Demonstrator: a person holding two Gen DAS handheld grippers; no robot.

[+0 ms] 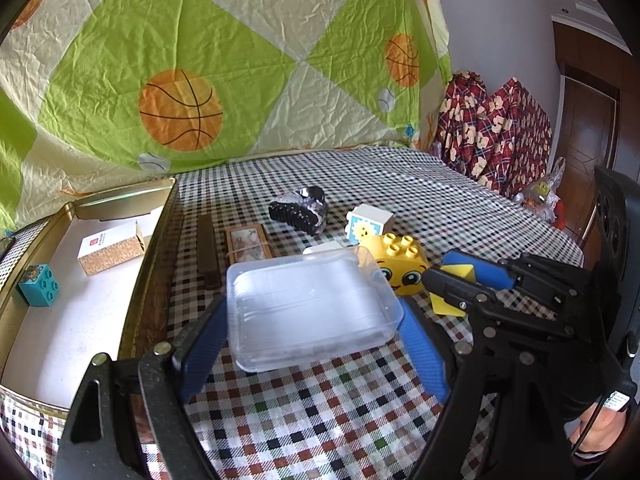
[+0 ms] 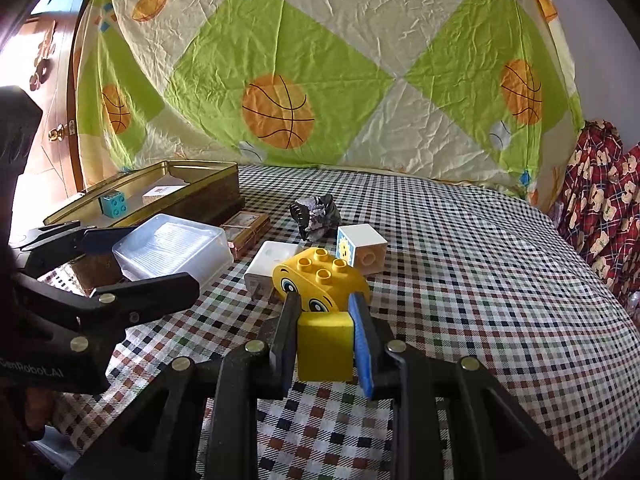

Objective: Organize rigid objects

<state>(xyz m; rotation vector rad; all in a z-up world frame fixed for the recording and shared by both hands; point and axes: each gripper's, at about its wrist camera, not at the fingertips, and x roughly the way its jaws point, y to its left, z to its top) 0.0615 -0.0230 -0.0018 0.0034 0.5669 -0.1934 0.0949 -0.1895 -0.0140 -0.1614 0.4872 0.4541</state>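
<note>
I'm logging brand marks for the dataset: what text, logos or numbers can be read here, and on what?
"GenRobot.AI": white lettering on the body of the left gripper, seen from the right wrist view.
Small carton in the gold tin: red logo and print, too small to read.
White tag at the wrist: print blurred.
White charger block: grey print, unreadable.

Tin tray point(image 1: 132, 256), table's left: 1 studded brick point(image 1: 39, 285), 1 carton point(image 1: 112, 248) inside. Right of tray: lidded box point(image 1: 308, 304). Behind it: card packet point(image 1: 249, 248), hair clip point(image 1: 300, 209).
</note>
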